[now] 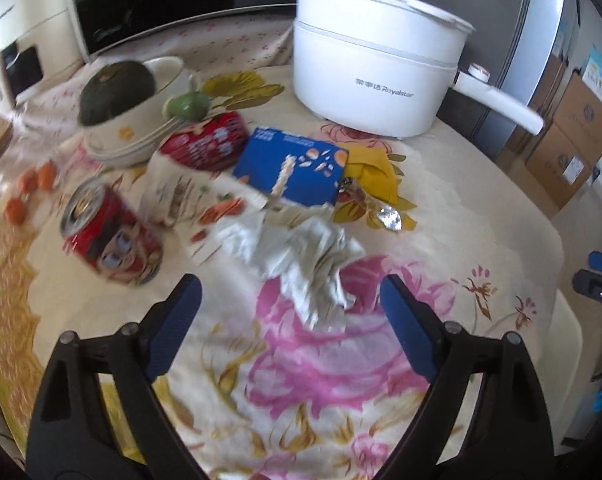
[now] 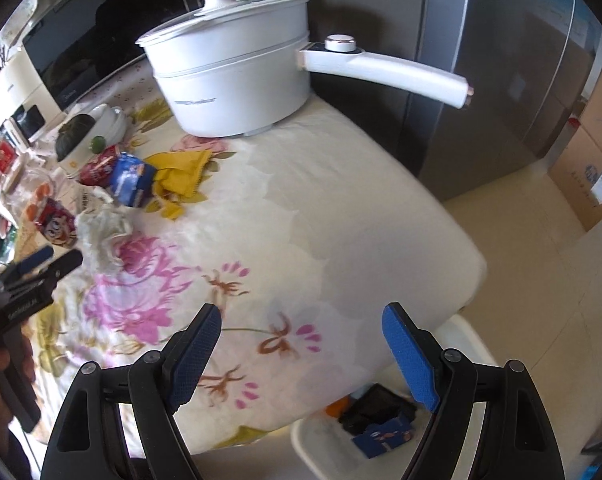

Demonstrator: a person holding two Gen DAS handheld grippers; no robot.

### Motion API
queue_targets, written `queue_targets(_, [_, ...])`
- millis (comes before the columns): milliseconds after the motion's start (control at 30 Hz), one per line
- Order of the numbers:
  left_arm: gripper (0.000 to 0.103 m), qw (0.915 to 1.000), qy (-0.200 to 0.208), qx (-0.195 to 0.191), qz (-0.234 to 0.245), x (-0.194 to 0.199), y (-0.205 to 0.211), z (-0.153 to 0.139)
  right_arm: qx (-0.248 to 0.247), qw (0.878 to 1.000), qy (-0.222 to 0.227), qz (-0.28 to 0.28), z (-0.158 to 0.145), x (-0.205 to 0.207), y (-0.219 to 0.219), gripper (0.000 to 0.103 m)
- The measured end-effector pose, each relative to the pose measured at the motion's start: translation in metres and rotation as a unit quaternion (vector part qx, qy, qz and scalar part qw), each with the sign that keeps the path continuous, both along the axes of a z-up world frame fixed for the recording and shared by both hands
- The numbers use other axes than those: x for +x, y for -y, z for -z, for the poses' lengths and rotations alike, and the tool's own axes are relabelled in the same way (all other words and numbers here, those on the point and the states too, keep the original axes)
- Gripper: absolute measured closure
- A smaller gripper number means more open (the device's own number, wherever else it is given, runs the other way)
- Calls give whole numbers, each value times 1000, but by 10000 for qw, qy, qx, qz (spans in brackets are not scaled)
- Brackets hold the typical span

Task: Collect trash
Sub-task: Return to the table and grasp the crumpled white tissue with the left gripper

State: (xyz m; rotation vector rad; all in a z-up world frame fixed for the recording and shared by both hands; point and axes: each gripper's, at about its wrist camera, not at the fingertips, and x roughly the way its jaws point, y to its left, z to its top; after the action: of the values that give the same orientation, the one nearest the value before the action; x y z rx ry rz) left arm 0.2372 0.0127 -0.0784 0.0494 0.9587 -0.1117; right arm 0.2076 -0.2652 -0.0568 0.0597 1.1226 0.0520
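A pile of trash lies on the floral tablecloth: crumpled white tissue (image 1: 309, 256), a blue snack box (image 1: 293, 166), a red can (image 1: 109, 236) on its side, a red packet (image 1: 209, 144), a white printed wrapper (image 1: 181, 192), yellow wrappers (image 1: 375, 172) and a foil scrap (image 1: 391, 216). My left gripper (image 1: 291, 300) is open, its jaws on either side of the tissue's near end, just above the cloth. My right gripper (image 2: 303, 320) is open and empty over the table's front right edge. The tissue (image 2: 101, 228), the box (image 2: 131, 180) and the left gripper (image 2: 41, 264) also show in the right wrist view.
A white electric pot (image 1: 377, 76) with a long handle stands at the back. Stacked bowls (image 1: 141, 120) hold a dark squash (image 1: 117, 90). Small orange fruits (image 1: 37, 180) lie at left. A white bin (image 2: 341, 440) with trash sits below the table edge. Cardboard boxes (image 2: 593, 160) stand on the floor.
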Motion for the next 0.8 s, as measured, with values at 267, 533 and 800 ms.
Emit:
queue_targets(267, [28,9975,-167,667,185,34,24,30,32,9998,-133,164,8,4,22,19])
queue_targets(533, [65,9991,-290,313,59,29,12,24,77,9995,-232,221,13,7,24,19])
queue_targets(800, [66,9998,-150,86,86,-19,-14,-19,141,9998,-149,-29,4,1,0,19])
